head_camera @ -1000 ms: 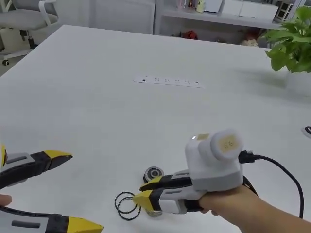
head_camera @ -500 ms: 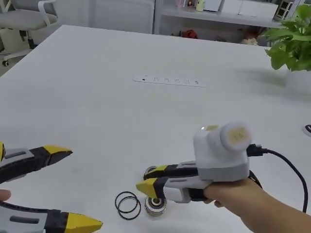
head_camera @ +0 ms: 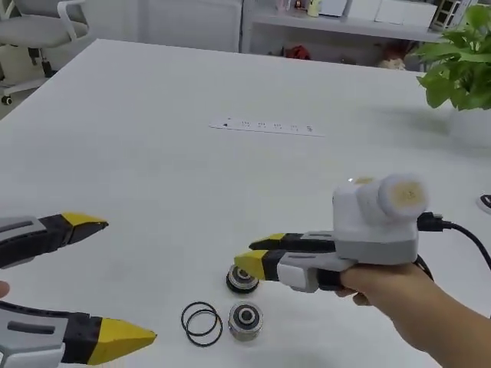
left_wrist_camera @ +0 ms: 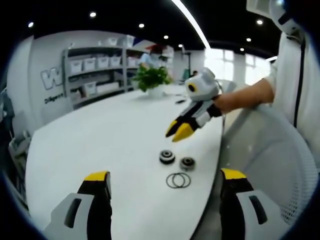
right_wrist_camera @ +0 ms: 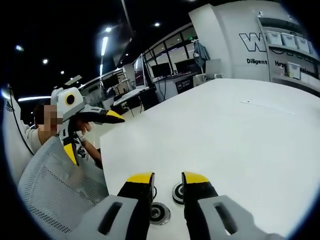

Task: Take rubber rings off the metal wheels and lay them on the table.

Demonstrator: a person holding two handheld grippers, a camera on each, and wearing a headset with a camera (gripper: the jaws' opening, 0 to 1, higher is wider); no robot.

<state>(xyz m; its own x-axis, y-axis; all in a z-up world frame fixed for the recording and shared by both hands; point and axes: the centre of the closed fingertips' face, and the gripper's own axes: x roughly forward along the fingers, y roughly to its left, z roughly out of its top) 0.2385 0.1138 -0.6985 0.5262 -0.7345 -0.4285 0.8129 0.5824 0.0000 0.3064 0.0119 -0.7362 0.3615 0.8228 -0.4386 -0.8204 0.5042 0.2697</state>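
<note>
Rubber rings (head_camera: 202, 322): two thin black loops, overlapping, flat on the table (head_camera: 169, 161) near its near edge.
Near wheel (head_camera: 245, 320): pale metal, lying just right of the rings.
Far wheel (head_camera: 242, 280): dark-rimmed, just beyond the near wheel and a little apart from it.
Right tongs (head_camera: 249, 264): held in a hand (head_camera: 387, 295), pointing left, tips just right of the far wheel; whether they touch it cannot be told. Jaws narrow, a slim gap, nothing between them.
Left tongs (head_camera: 126, 280): at the near left, well apart from the wheels. Jaws wide, holding nothing.
Power strip (head_camera: 265, 127): white, flat at the middle of the table, far from the wheels.
Plant (head_camera: 460, 65): green leaves at the far right.
Chair (head_camera: 46, 31): beyond the table, far left.
</note>
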